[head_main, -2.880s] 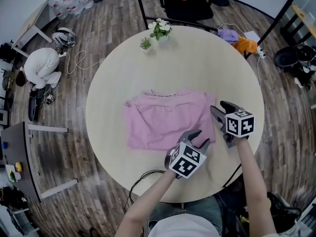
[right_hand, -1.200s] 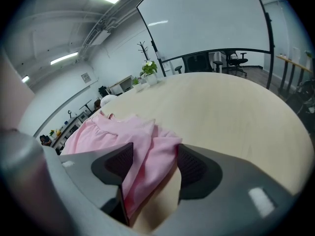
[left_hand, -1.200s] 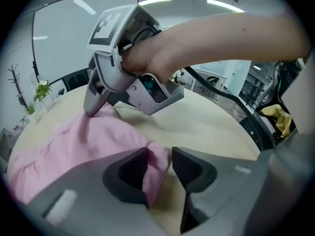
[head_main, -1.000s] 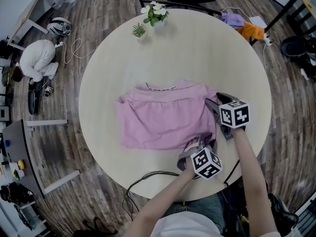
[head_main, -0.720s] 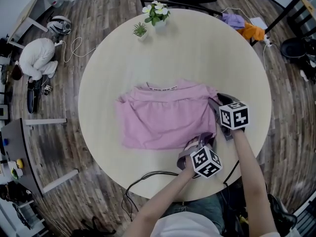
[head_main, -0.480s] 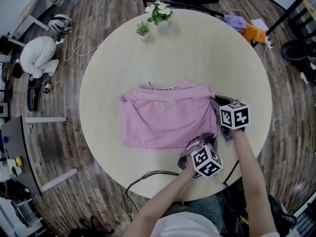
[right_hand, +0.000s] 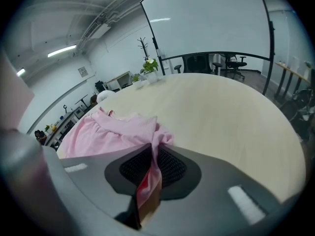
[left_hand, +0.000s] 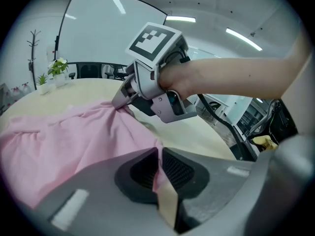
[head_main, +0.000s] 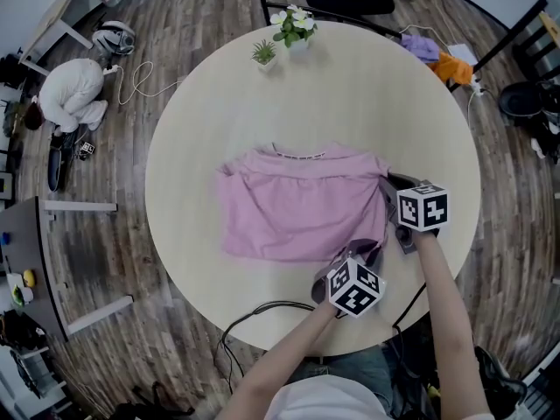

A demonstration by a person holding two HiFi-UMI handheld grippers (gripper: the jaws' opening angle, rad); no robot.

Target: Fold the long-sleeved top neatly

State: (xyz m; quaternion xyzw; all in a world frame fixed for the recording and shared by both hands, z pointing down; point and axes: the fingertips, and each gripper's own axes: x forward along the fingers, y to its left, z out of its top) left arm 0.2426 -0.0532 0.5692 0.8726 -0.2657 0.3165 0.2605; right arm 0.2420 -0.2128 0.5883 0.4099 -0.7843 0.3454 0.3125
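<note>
A pink long-sleeved top (head_main: 297, 204) lies partly folded on the round pale table (head_main: 367, 94), neckline toward the far side. My left gripper (head_main: 360, 254) is shut on the top's near right corner; pink cloth (left_hand: 158, 173) is pinched between its pads. My right gripper (head_main: 389, 184) is shut on the far right corner, and pink cloth (right_hand: 150, 168) hangs from its jaws. In the left gripper view the right gripper (left_hand: 120, 101) pulls the fabric into a raised ridge. The top (right_hand: 113, 129) spreads to the left in the right gripper view.
Two small potted plants (head_main: 282, 35) stand at the table's far edge. A black cable (head_main: 262, 313) runs over the near edge. Beyond the table are a crouching person (head_main: 70, 94), desks, and clothes (head_main: 437, 59) on the floor.
Both grippers went from open beside the top's right edge to shut on its right corners. The left gripper moved right and nearer. In the last second little has shifted.
</note>
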